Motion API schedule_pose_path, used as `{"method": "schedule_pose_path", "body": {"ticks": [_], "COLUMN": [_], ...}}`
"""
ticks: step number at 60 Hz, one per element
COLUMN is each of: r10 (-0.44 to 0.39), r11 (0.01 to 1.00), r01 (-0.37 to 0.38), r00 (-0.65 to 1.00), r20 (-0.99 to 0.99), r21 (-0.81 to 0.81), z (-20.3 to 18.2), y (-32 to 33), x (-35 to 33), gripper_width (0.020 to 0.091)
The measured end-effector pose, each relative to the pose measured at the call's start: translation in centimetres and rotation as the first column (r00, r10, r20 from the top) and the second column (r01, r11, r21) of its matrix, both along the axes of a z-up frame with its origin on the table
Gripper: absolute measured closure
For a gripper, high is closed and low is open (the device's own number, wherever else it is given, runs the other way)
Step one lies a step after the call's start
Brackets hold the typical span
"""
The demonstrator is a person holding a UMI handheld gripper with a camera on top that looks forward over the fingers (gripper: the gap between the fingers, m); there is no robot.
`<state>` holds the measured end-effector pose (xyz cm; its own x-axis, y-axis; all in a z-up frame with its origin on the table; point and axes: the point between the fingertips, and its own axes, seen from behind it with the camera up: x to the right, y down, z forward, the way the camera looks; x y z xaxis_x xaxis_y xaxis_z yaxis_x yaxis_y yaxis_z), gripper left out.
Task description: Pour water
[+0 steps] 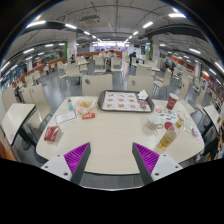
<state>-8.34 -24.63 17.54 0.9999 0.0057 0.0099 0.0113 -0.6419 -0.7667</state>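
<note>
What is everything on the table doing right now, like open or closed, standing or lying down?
gripper: open, holding nothing, short of the table
table: holds all the things
tray: lying flat at the far side
yellow bottle: standing upright, near the right finger
red cup: standing upright, right of the tray

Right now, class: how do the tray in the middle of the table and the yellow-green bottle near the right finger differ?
The tray lies flat, wide and rectangular, far beyond the open fingers; the bottle stands upright, narrow, just ahead of the right finger. The tray looks pale with small dark spots; the bottle is yellow-green. Both rest on the table.
</note>
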Motion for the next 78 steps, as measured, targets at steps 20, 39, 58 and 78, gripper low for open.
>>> {"method": "schedule_pose_path", "body": {"ticks": [20,39,58,78], "r10": [-0.027,-0.135,-0.139,-0.053], "r11": [1.000,0.990,0.973,0.964], "r01": [0.027,0.132,0.134,0.051], "r00": [1.000,0.990,0.990,0.999], "r20": [0.010,0.048,0.016,0.002], "r21": [0.014,0.056,0.188,0.263], "z": [-1.7,-7.2,-10.5,-12.6], "y": [-1.2,-2.2,8.5,14.0], "x": [4.5,18.2,26.7,27.0], "gripper_width": [0.0252,0.0250,0.0257,0.0624]}}
